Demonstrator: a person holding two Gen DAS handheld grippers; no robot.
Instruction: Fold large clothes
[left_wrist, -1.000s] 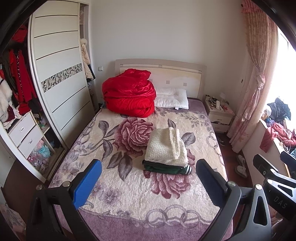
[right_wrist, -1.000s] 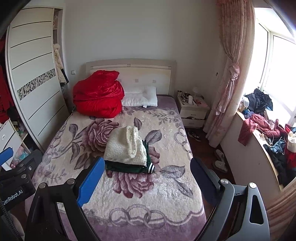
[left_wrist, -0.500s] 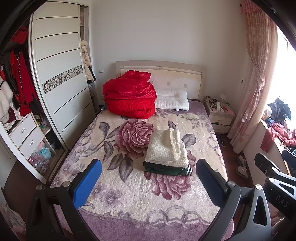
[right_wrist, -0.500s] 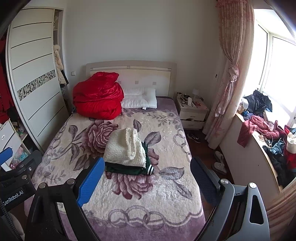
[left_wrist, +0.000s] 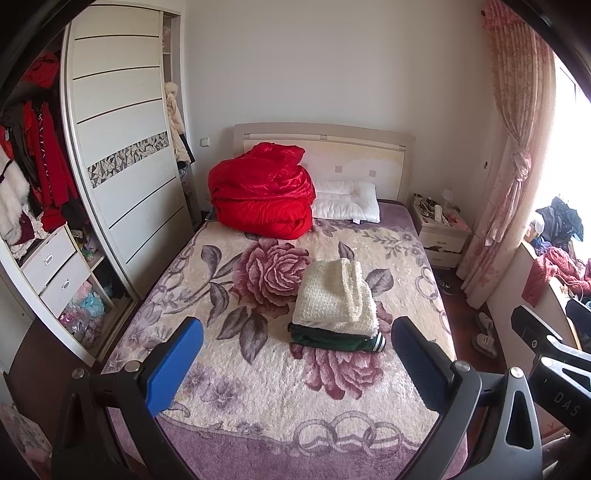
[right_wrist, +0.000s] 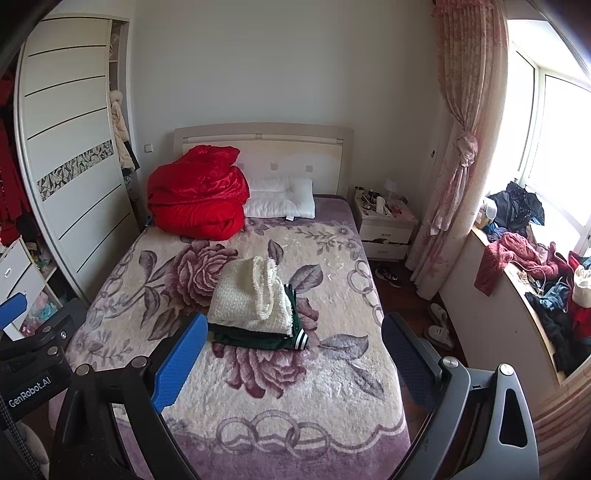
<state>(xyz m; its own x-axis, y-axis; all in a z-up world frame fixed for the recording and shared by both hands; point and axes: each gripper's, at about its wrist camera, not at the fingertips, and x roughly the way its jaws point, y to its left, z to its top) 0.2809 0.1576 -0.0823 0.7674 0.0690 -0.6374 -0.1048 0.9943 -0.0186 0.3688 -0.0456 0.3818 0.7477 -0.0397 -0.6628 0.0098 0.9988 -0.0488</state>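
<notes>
Both tongs hang above the foot edge of the bed (left_wrist: 258, 413), jaws spread wide and empty: the left gripper (left_wrist: 295, 363), the right gripper (right_wrist: 291, 362). Ahead, mid-bed, a folded cream knit (right_wrist: 247, 295) lies on a folded dark green garment (right_wrist: 255, 338), long axis toward the headboard. The right gripper seems nearer. Beyond, at the headboard's left corner, a red quilt (left_wrist: 262, 195).

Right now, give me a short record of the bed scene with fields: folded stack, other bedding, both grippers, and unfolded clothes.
folded stack: cream knit garment on top of dark green garment, mid-bed on floral blanket
other bedding: red quilt bundled beside white pillow at the headboard
left gripper: open, empty, above the bed's foot
right gripper: open, empty
unfolded clothes: clothes heap on the window ledge
</notes>
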